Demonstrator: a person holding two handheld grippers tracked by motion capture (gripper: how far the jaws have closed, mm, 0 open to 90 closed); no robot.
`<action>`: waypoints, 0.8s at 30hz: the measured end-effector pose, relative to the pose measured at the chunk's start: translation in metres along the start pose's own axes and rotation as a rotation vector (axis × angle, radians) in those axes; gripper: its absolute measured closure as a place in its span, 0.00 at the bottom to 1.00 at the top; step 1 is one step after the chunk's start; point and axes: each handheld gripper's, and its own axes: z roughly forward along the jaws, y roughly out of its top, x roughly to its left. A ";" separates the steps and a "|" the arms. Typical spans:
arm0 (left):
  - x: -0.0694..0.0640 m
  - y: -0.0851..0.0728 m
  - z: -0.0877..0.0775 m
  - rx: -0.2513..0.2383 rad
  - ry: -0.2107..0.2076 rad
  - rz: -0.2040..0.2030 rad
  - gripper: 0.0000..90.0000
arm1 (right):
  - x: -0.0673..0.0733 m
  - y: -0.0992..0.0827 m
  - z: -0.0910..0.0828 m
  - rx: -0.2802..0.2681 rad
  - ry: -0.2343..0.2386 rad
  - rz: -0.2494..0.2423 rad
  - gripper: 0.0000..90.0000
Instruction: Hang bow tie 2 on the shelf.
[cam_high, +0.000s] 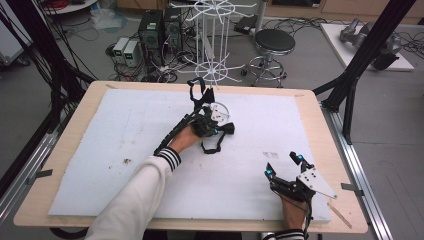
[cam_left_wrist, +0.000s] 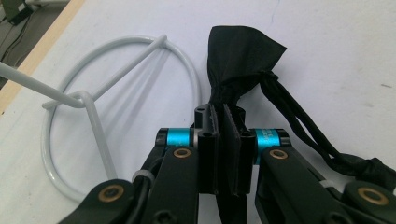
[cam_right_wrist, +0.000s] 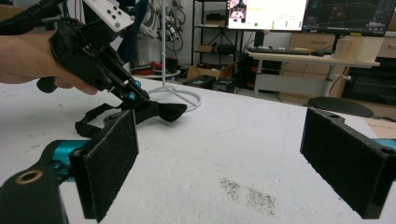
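Near the upper centre of the high view, my left gripper (cam_left_wrist: 219, 140) is clamped on a black cloth pouch (cam_left_wrist: 240, 60) beside the white wire rack base (cam_left_wrist: 187, 65). I judge it light, soft and floppy; the bunched neck grips best. Its cords (cam_left_wrist: 299, 126) trail lower right. My right gripper (cam_high: 284, 166) rests spread wide, empty.

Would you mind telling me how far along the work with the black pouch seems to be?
Done: the left gripper has clamped the black pouch beside the white wire stand's base ring. In hand: the pouch, cords trailing. Left: it hangs on no hook yet; the right gripper waits open.
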 end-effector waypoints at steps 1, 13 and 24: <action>-0.001 -0.001 -0.001 -0.004 0.000 -0.004 0.93 | 0.000 0.000 0.000 0.002 0.002 0.004 0.12; -0.003 -0.010 -0.017 -0.052 -0.023 -0.034 0.93 | 0.000 0.000 0.000 0.003 0.003 0.004 0.12; -0.006 -0.018 -0.038 -0.133 -0.047 -0.070 0.93 | 0.000 0.000 0.000 0.000 0.000 -0.002 0.12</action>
